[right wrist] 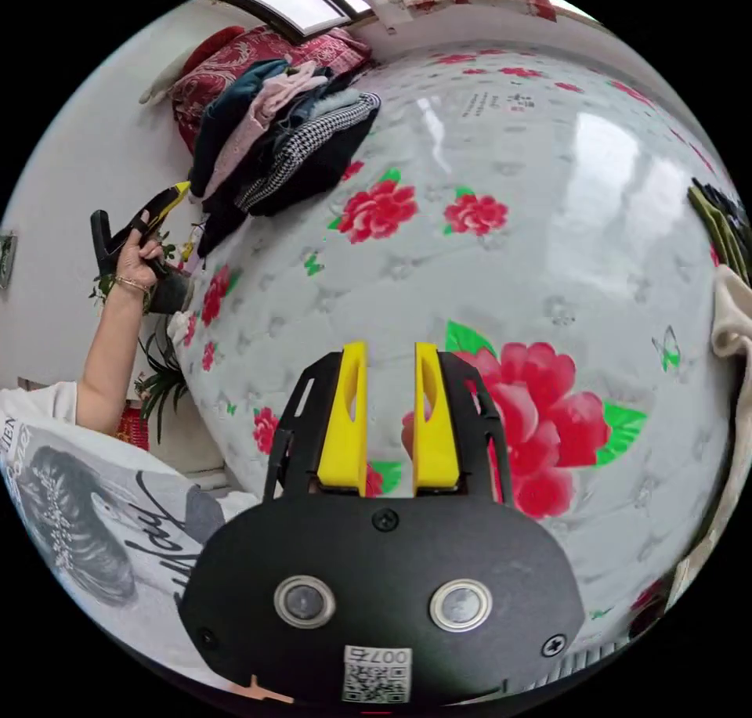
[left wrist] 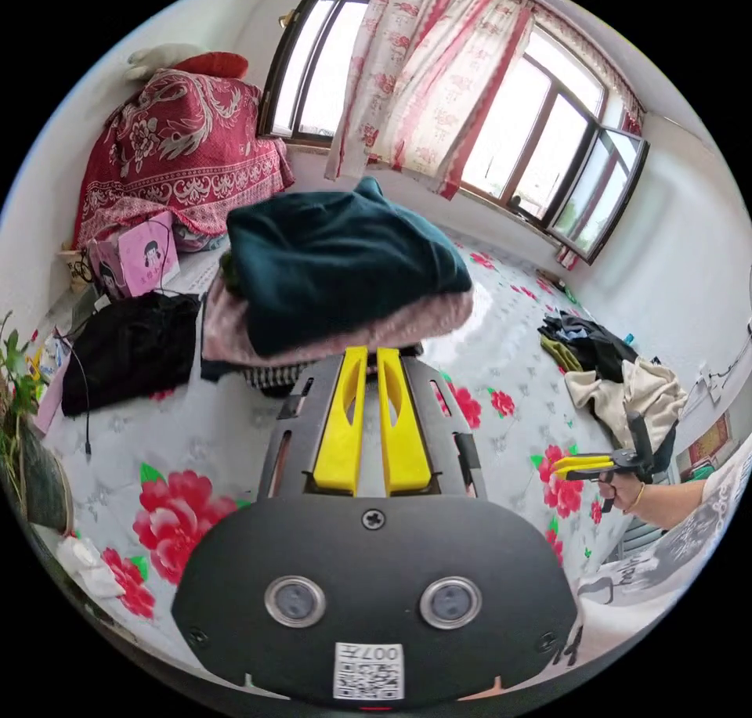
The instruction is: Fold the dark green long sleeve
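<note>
The dark green long sleeve [left wrist: 337,268] lies folded on top of a stack of folded clothes [left wrist: 313,342] on the flowered bed [left wrist: 501,334]. My left gripper [left wrist: 373,350] is right in front of the stack's lower edge, jaws together, and I see nothing between them. In the right gripper view the stack [right wrist: 274,138] is at the far side of the bed, with the green piece [right wrist: 223,111] on its top. There a hand holds the left gripper [right wrist: 168,197] beside it. My right gripper [right wrist: 391,348] hovers over bare bed, jaws a little apart and empty; it is also near the bed's edge [left wrist: 580,466].
Unfolded dark, olive and cream garments [left wrist: 619,366] lie heaped at one side of the bed, the cream garment [right wrist: 732,311] at the view's edge. A black garment [left wrist: 129,358], a pink box [left wrist: 145,256] and a red patterned blanket [left wrist: 180,146] sit beyond the stack. A plant [left wrist: 19,405] stands by the bed.
</note>
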